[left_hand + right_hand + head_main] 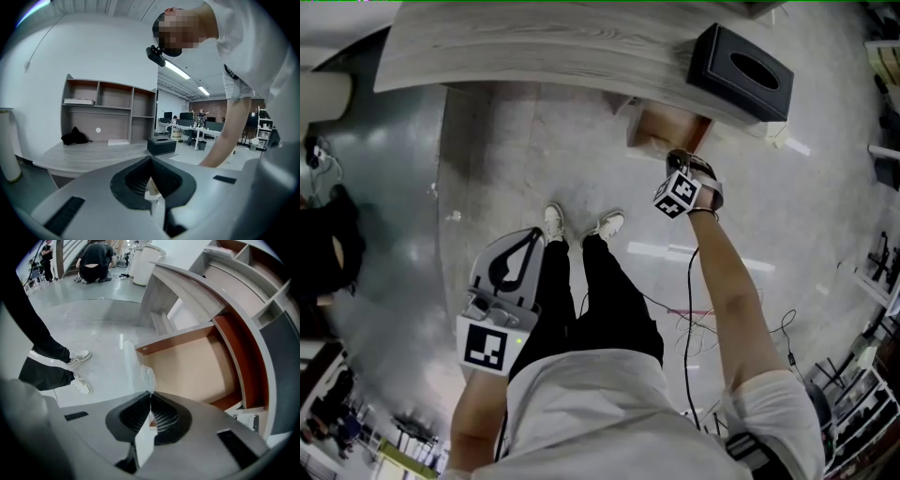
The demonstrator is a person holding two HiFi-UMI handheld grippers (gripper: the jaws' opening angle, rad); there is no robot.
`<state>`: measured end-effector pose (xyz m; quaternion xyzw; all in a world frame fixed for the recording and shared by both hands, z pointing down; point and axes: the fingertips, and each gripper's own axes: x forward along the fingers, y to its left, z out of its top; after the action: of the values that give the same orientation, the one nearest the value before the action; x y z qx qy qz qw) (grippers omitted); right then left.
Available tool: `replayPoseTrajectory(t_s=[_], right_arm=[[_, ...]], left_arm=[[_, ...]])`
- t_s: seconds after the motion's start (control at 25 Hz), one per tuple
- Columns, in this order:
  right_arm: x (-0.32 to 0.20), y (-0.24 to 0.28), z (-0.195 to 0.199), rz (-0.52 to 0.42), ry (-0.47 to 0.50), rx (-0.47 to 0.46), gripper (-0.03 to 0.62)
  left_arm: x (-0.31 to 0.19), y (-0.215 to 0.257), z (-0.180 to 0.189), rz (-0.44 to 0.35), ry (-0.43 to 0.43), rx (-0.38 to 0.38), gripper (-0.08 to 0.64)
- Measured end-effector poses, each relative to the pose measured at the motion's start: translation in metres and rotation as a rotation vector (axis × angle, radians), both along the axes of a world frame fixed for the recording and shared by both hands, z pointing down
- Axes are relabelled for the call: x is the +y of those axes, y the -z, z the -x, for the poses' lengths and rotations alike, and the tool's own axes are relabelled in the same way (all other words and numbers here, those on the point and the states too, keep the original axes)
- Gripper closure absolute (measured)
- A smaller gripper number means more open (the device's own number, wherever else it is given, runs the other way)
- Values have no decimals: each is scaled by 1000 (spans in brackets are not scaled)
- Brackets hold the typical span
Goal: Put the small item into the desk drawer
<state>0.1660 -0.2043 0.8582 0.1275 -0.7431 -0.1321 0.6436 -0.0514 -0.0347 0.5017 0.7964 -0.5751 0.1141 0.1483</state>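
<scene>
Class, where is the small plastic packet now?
Right gripper view: the plastic packet is pinched in the right tongs, over the front edge of the open desk drawer.

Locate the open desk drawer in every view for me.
Head view: open drawer sits upper right of centre, under the grey wood desktop.
Left gripper view: not in it.
Right gripper view: open drawer fills centre and right, beyond the jaws.
Shared landmark: the grey wood desktop.

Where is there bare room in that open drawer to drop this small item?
The visible drawer floor shows bare, from its front panel to the red-brown side wall. The right gripper, shut on the small item, hangs over its front edge. The desktop is bare left of the black tissue box.
</scene>
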Motion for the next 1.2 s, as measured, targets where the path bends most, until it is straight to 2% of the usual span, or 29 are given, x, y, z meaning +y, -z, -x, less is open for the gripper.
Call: replayPoseTrajectory(t_s=[0.8,1.2], right_arm=[[12,-16,2,80,25,14,562],[15,-6,7,118,-31,-21,413]], left_arm=[[-4,-6,-6,10,16,14,543],[-7,2,-8,-6,-9,17,543]])
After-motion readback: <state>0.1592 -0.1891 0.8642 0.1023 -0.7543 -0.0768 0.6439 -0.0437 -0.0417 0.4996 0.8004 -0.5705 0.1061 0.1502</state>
